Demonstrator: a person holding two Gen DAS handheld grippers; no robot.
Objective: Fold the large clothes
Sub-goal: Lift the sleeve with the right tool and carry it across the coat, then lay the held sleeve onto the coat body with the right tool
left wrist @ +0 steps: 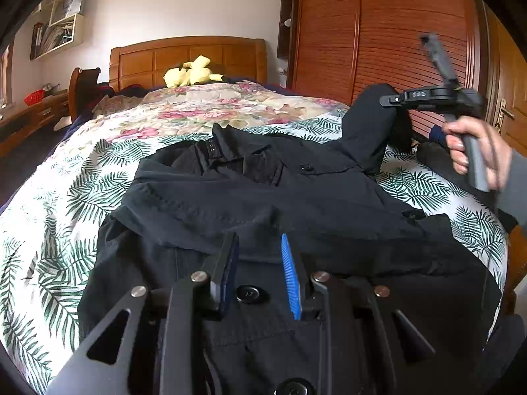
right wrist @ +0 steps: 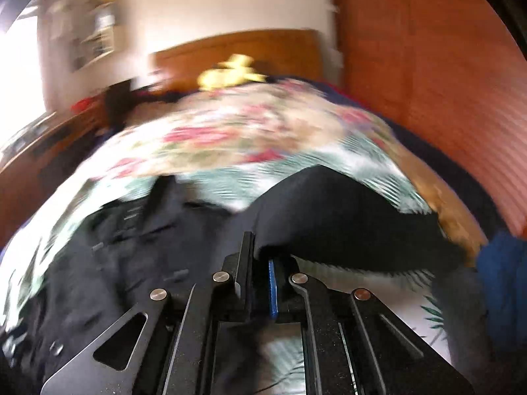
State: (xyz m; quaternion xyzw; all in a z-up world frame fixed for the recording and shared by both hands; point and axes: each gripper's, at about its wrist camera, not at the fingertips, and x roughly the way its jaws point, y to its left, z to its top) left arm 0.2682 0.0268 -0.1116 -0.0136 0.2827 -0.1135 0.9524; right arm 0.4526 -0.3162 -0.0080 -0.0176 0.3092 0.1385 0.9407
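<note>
Nearest the left wrist lens, the left gripper (left wrist: pixel 260 250) hangs just above the lower front of one black jacket (left wrist: pixel 263 197), its two fingers spread with nothing between them; one pad is dark blue, the other bright blue. Two black buttons show between and below the fingers.

One jacket is on the bed (left wrist: pixel 66 197), spread front-up over a palm-leaf sheet; its long axis runs from the camera toward the wooden headboard (left wrist: pixel 187 56), collar at the far end. One sleeve (left wrist: pixel 369 121) is lifted off the bed on the right side, rising to the right gripper (left wrist: pixel 388 100), which the right hand (left wrist: pixel 471 144) holds by a grey handle; white characters on that gripper's body are too blurred to read.

From the right wrist view, heavily smeared, the right gripper's (right wrist: pixel 262 247) fingers are pressed together on the sleeve's (right wrist: pixel 336 210) edge.

One yellow plush toy (left wrist: pixel 191 72) lies at the headboard; a floral quilt (left wrist: pixel 214 105) covers the far half of the bed; a louvred wooden wardrobe (left wrist: pixel 395 33) stands to the right.
</note>
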